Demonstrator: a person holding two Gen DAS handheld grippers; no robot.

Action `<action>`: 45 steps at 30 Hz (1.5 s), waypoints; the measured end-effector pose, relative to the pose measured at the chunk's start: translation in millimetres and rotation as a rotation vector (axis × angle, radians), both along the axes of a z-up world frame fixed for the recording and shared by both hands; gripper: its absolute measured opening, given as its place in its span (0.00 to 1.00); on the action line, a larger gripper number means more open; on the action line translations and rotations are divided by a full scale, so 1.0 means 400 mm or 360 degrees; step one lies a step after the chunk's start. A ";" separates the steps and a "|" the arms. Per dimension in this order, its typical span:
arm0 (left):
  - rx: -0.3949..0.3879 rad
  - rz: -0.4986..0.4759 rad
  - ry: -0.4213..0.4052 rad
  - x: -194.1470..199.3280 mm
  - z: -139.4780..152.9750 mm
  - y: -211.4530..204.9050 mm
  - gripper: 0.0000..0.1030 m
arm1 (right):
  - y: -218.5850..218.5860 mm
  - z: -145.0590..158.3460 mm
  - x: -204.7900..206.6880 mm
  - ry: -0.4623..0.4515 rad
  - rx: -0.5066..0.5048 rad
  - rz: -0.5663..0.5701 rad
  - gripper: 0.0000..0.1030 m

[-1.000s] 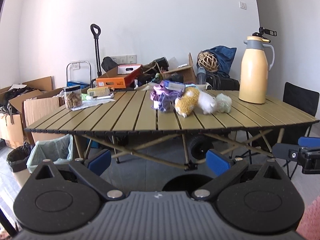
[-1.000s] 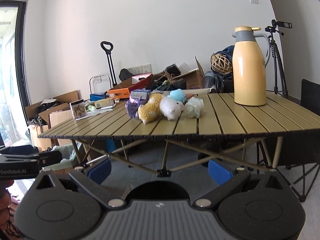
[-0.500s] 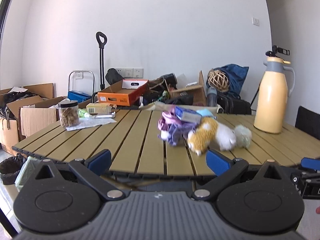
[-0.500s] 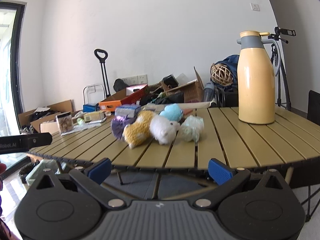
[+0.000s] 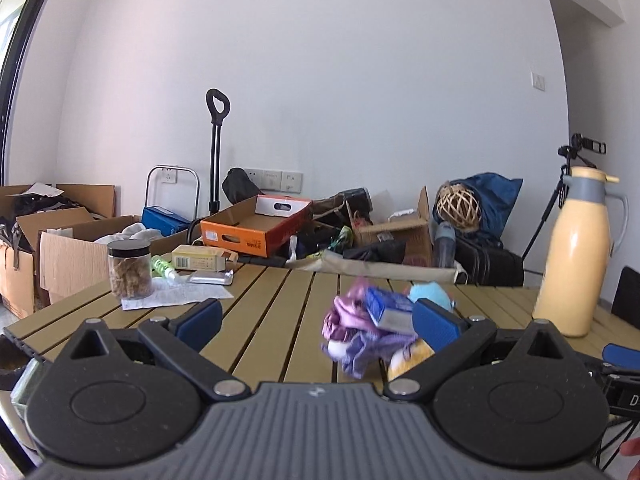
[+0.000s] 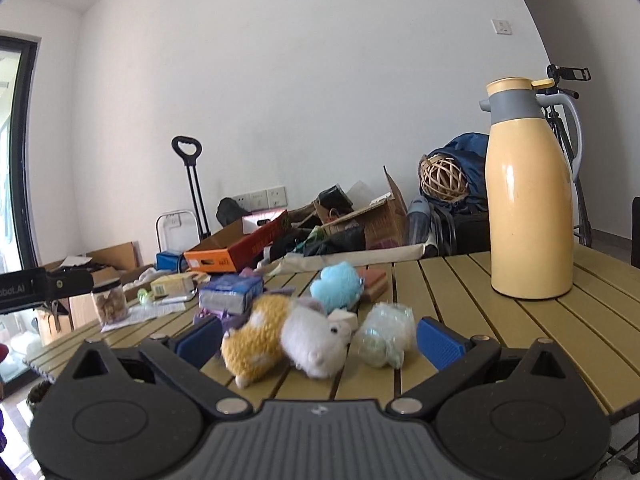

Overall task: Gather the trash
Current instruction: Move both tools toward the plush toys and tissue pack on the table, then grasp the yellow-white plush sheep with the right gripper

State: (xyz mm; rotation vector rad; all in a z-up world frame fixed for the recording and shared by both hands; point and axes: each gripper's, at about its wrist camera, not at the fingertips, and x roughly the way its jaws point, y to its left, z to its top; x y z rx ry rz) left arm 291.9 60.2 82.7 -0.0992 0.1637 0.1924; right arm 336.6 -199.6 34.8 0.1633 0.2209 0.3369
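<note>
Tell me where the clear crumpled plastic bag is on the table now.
In the right wrist view, the clear plastic bag lies on the slatted table, just right of the white and yellow plush toy, in front of the blue plush ball.

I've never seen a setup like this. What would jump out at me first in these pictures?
Probably the tall yellow thermos jug standing upright on the right side of the slatted table. Next, the heap of soft toys and wrappers in the table's middle, just ahead of the right tongs, which are open. Behind the table, cardboard boxes and bags crowd the wall.
</note>
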 end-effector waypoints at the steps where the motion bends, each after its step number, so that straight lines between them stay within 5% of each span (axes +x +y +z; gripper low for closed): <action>1: -0.0014 0.0002 0.0001 0.012 0.000 0.004 1.00 | 0.001 0.002 0.013 0.0005 0.0013 -0.0001 1.00; 20: -0.0026 0.0020 0.0157 0.210 0.019 0.059 1.00 | 0.110 -0.018 0.181 0.0090 -0.0029 -0.0075 1.00; 38: -0.0125 0.0181 0.0288 0.245 -0.039 0.127 1.00 | 0.268 -0.085 0.249 0.0247 -0.0150 -0.0202 1.00; 45: -0.0095 0.0208 0.0315 0.242 -0.051 0.136 1.00 | 0.293 -0.090 0.228 0.0295 -0.0037 -0.0290 0.95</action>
